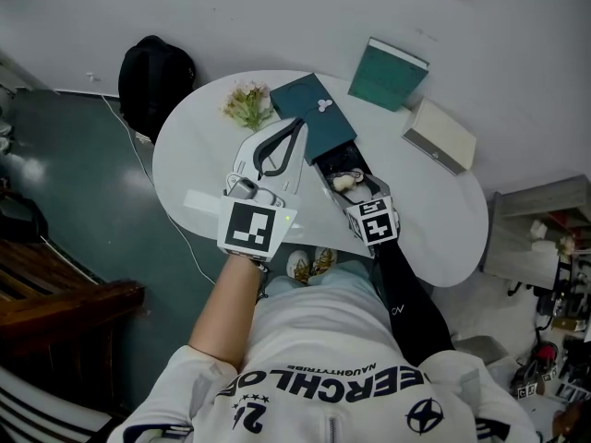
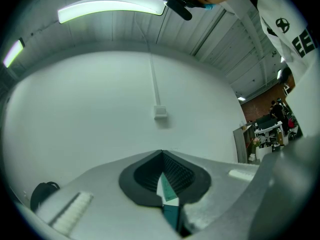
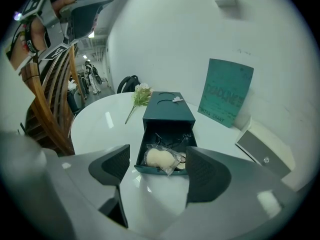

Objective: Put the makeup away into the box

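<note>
Inside the pulled-out drawer [image 3: 150,168] of the dark teal box [image 3: 168,113] lies the makeup, a pale sponge in clear wrap [image 3: 159,158], with some dark, thin items behind it that are too small to identify. The right tool [image 3: 159,150] hangs just in front of the drawer, tilted down at it, its jaws spread wide and touching nothing. The left tool [image 2: 161,153] is held up beside the box, roughly level, jaws pressed together at the tips. The box stands mid-desk [image 1: 203,155] on the white oval top. A small bunch of flowers [image 1: 246,104] lies just left of it. A teal book [image 1: 388,74] leans on the wall, with a flat white case [image 1: 440,137] near it.
</note>
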### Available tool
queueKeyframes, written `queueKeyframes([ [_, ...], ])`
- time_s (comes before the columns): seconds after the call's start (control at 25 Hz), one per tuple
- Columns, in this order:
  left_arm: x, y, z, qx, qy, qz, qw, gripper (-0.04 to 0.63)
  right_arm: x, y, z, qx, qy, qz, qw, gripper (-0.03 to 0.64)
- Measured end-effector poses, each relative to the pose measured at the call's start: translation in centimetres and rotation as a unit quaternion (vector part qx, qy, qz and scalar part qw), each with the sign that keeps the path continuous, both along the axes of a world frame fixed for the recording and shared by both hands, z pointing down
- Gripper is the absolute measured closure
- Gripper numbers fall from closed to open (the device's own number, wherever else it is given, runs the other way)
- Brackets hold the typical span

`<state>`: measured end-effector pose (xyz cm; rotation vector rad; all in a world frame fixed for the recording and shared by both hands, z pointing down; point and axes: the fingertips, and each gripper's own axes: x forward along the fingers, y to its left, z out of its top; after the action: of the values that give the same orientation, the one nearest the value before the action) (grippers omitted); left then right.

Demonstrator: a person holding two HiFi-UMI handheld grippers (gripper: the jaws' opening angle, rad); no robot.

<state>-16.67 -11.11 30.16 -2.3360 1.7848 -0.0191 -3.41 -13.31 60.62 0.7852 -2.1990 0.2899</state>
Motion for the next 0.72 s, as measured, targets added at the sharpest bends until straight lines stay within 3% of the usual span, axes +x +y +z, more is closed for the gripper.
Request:
queueKeyframes([
  [0.16, 0.2, 0.0, -0.2, 0.000, 0.000, 0.003, 1.0000, 0.595, 0.4, 0.2, -0.1, -0.001, -0.007, 0.006, 1.000, 0.239],
  [0.32, 0.1, 0.0, -0.1, -0.005, 0.002, 0.003, 1.0000, 0.595, -0.2, 0.2, -1.4, 0.016, -0.044, 0.005, 0.999, 0.241],
  [0.52, 0.0, 0.0, -0.4, -0.005, -0.001, -0.001, 1.0000, 0.595, -1.1, -1.1, -6.7, 0.080, -0.113, 0.011, 0.990, 0.252],
  [0.72, 0.1, 0.0, -0.9, -0.001, -0.007, -0.003, 1.0000, 0.595, -1.9, -2.4, -14.0, 0.158, -0.172, 0.013, 0.972, 0.259],
])
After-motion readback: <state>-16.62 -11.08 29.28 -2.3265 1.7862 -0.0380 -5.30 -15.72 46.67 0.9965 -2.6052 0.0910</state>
